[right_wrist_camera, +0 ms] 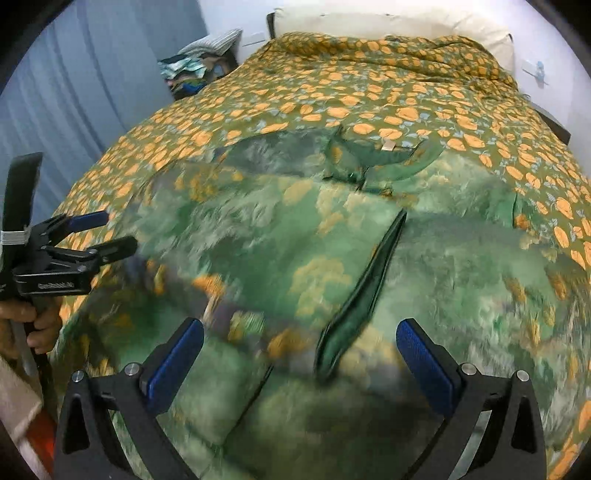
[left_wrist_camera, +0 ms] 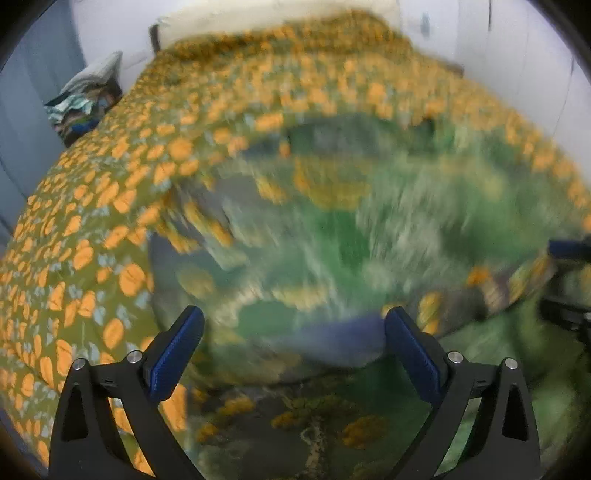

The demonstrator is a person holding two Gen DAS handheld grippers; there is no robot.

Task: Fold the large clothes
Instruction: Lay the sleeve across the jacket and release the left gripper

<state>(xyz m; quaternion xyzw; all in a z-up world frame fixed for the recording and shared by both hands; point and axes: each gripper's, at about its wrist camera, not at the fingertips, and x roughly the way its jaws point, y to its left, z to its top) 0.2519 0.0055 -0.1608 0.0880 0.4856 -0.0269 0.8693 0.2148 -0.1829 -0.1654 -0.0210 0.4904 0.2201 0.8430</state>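
Observation:
A large green garment (right_wrist_camera: 295,266) printed with trees and yellow foliage lies spread on the bed, collar (right_wrist_camera: 373,158) at the far end, a dark green placket edge (right_wrist_camera: 362,291) running down its middle. It shows blurred in the left wrist view (left_wrist_camera: 332,236). My right gripper (right_wrist_camera: 300,341) is open and empty just above the garment's near part. My left gripper (left_wrist_camera: 293,325) is open and empty above the garment's left side; it also shows in the right wrist view (right_wrist_camera: 107,230), held in a hand. The right gripper's tip (left_wrist_camera: 569,251) peeks in at the right edge.
The bed is covered by an olive bedspread (right_wrist_camera: 369,92) with orange leaves. A cream pillow (right_wrist_camera: 388,22) lies at the head. A pile of clothes (right_wrist_camera: 195,66) sits beside the bed at far left, by a blue curtain (right_wrist_camera: 92,92).

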